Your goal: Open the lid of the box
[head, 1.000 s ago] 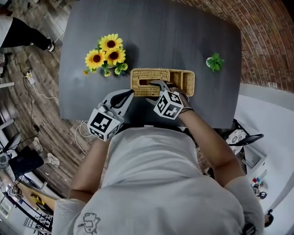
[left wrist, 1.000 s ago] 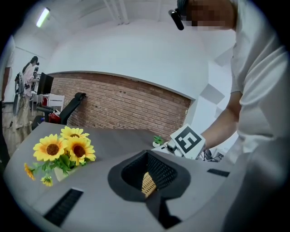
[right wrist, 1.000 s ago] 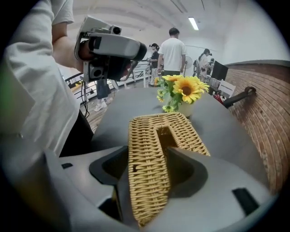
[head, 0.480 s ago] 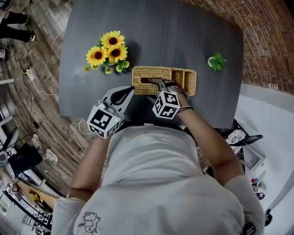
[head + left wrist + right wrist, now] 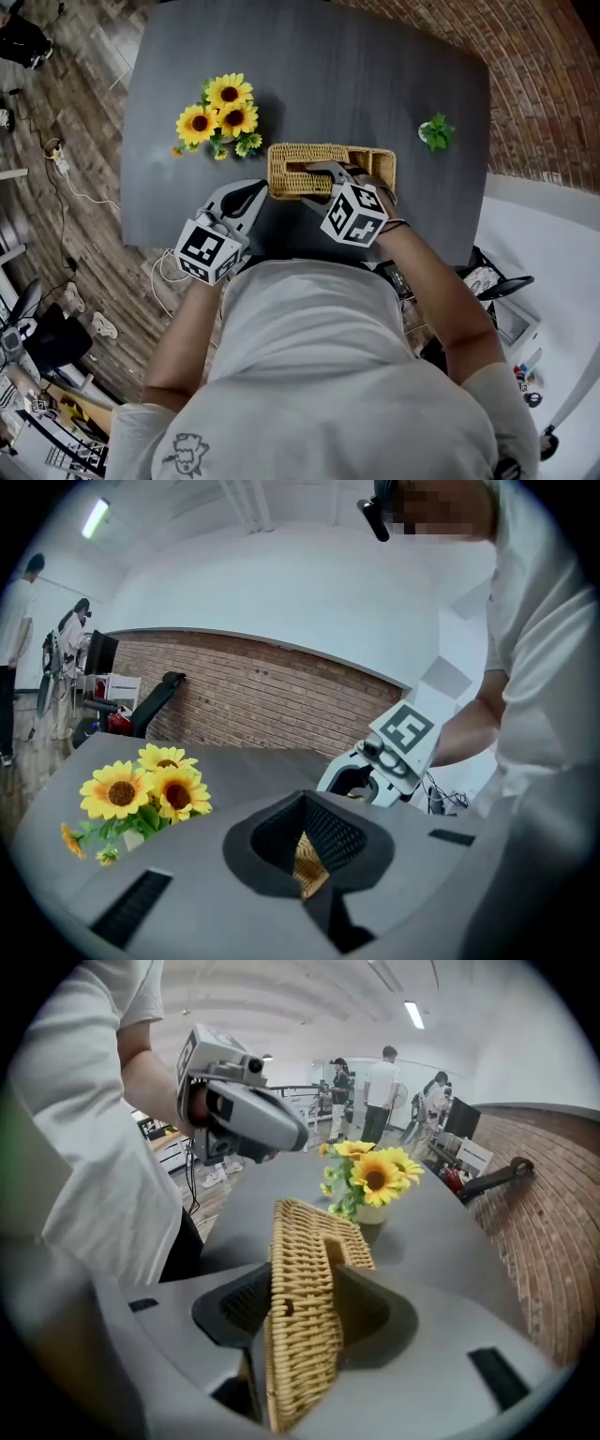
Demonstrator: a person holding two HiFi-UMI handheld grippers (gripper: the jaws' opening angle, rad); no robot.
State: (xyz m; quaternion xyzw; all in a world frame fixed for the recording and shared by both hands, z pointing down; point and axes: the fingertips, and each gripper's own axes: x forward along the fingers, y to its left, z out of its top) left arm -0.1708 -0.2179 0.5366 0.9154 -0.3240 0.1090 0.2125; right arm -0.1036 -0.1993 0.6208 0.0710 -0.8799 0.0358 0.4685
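The box [image 5: 373, 153], of woven wicker, is set on the near half of a dark grey table [image 5: 309, 66], with its long axis running left to right across the head view, parallel to the table's near edge. Its left and larger part is covered by the lid [image 5: 300, 155], in which a rectangular slot is cut. The right part is an open compartment, and what it holds cannot be made out. The near edge of the lid is gripped by the right gripper [image 5: 323, 173], whose jaws have just been closing and are now pressed on the wicker from both sides. In the right gripper view the lid is seen edge-on and tilted between the pads, its length pointing away towards the sunflowers [image 5: 217, 114]. The left gripper [image 5: 255, 194] is held at the box's left end. Its jaws are drawn nearly together, and a narrow piece of the box's wicker is caught in the gap between them. The sunflowers are kept in a small pale pot beyond the box's left end, and a small green plant [image 5: 436, 131] is placed well apart from them, beyond its right end. The table is bordered by a brick wall [image 5: 553, 84] on the right and a wood-patterned floor [image 5: 66, 122] strewn with cables [image 5: 70, 183] on the left. Several people [image 5: 382, 1091] are seen standing far off under strip lights [image 5: 413, 1014].
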